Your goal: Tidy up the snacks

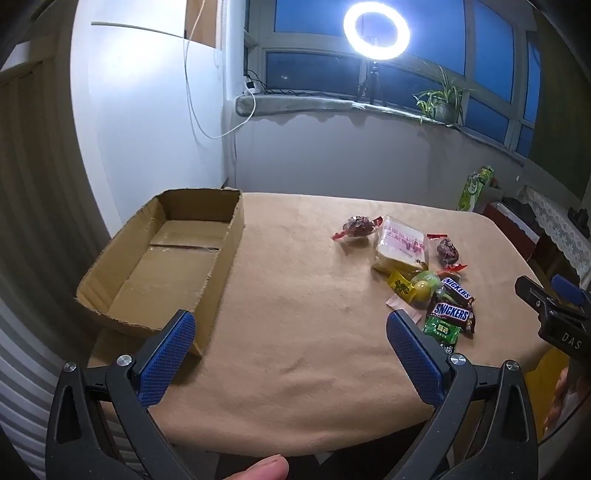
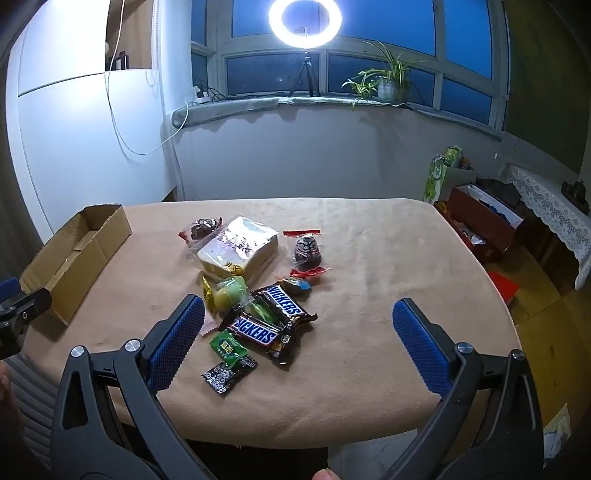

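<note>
An empty cardboard box [image 1: 173,254] stands on the table's left side, also at the left edge [image 2: 79,251] of the right wrist view. Snacks lie in a loose pile right of it: two Snickers bars [image 2: 275,321], a wrapped bread slice [image 2: 240,249], a green candy [image 2: 227,347], a black candy [image 2: 229,374], a yellow-green sweet [image 2: 231,293] and two dark wrapped sweets [image 2: 308,253]. My left gripper [image 1: 291,330] hovers open over bare cloth between box and pile. My right gripper [image 2: 299,319] is open above the table's near edge, the Snickers bars ahead between its fingers but untouched.
The table [image 1: 306,295] wears a tan cloth and its near edge lies just under both grippers. A ring light [image 2: 304,22] and a potted plant [image 2: 388,79] stand on the windowsill. Boxes and bags [image 2: 476,218] crowd the floor to the right.
</note>
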Demonstrator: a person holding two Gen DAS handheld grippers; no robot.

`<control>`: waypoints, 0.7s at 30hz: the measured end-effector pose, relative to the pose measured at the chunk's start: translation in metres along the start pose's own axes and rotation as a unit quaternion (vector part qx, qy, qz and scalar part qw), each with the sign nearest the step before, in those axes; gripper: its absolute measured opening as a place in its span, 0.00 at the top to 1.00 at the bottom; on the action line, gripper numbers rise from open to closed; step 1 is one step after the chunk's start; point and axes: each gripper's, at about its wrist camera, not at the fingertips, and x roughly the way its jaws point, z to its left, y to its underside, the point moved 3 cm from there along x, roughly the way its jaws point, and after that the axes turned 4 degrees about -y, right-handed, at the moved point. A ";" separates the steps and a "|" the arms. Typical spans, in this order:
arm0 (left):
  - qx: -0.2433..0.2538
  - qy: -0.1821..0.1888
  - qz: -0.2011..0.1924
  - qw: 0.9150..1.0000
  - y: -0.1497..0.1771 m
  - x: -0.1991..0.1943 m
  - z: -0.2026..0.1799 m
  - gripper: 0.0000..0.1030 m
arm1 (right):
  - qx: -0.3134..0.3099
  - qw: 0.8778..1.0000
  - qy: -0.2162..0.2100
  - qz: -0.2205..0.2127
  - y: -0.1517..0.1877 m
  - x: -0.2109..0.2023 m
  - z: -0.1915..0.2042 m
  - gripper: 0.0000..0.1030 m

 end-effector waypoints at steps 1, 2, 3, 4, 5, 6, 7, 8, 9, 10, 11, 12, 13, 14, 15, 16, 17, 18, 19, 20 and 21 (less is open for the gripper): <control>0.001 0.000 0.001 1.000 0.000 0.000 0.000 0.00 | 0.000 1.000 -0.004 -0.001 0.003 0.000 -0.005 0.00; 0.003 -0.001 0.001 1.000 0.000 0.001 -0.002 0.00 | 0.000 1.000 -0.009 0.000 0.002 -0.001 -0.013 0.00; 0.003 -0.002 0.001 1.000 0.000 0.001 -0.002 0.00 | 0.000 1.000 -0.009 0.000 0.003 0.000 -0.008 0.00; 0.004 -0.003 0.001 1.000 0.000 0.001 -0.002 0.00 | -0.002 1.000 -0.011 0.000 -0.001 -0.003 -0.012 0.00; 0.004 -0.003 0.001 1.000 0.001 0.002 -0.002 0.00 | -0.001 1.000 -0.010 0.000 -0.001 -0.003 -0.011 0.00; 0.005 -0.004 0.002 1.000 0.001 0.002 -0.004 0.00 | -0.001 1.000 -0.010 0.001 -0.001 -0.003 -0.010 0.00; 0.005 -0.004 0.003 1.000 0.001 0.002 -0.004 0.00 | -0.001 1.000 -0.010 0.000 -0.001 -0.002 -0.008 0.00; 0.005 -0.004 0.004 1.000 0.001 0.002 -0.003 0.00 | 0.000 1.000 -0.010 0.000 -0.001 -0.002 -0.007 0.00; 0.005 -0.004 0.004 1.000 0.002 0.003 -0.004 0.00 | -0.001 1.000 -0.010 0.000 0.000 -0.002 -0.007 0.00; 0.005 -0.004 0.004 1.000 0.002 0.003 -0.004 0.00 | -0.001 1.000 -0.010 0.000 0.000 -0.002 -0.006 0.00; 0.005 -0.005 0.004 1.000 0.001 0.003 -0.004 0.00 | -0.001 1.000 -0.010 0.000 0.000 -0.002 -0.006 0.00; 0.005 -0.005 0.004 1.000 0.001 0.003 -0.003 0.00 | -0.002 1.000 -0.010 0.000 0.000 -0.002 -0.006 0.00; 0.004 -0.005 0.005 1.000 0.002 0.003 -0.003 0.00 | -0.002 1.000 -0.011 0.000 0.001 -0.001 -0.008 0.00; 0.004 -0.004 0.005 1.000 0.002 0.004 -0.003 0.00 | -0.002 1.000 -0.012 0.001 0.000 -0.002 -0.007 0.00; 0.004 -0.004 0.005 1.000 0.002 0.004 -0.003 0.00 | -0.002 1.000 -0.012 0.001 0.001 -0.002 -0.007 0.00; 0.004 -0.004 0.005 1.000 0.002 0.004 -0.003 0.00 | -0.003 1.000 -0.012 0.001 0.001 -0.002 -0.007 0.00; 0.005 -0.004 0.005 1.000 0.002 0.004 -0.004 0.00 | -0.003 1.000 -0.013 0.001 0.002 -0.002 -0.007 0.00; 0.005 -0.004 0.005 1.000 0.002 0.004 -0.004 0.00 | -0.002 1.000 -0.013 0.002 0.001 -0.002 -0.007 0.00; 0.004 -0.004 0.004 1.000 0.002 0.004 -0.004 0.00 | -0.002 1.000 -0.013 0.002 0.001 -0.002 -0.007 0.00; 0.005 -0.004 0.004 1.000 0.002 0.004 -0.004 0.00 | -0.003 1.000 -0.012 0.002 0.002 -0.002 -0.007 0.00; 0.004 -0.004 0.005 1.000 0.002 0.004 -0.004 0.00 | -0.003 1.000 -0.012 0.001 0.002 -0.002 -0.006 0.00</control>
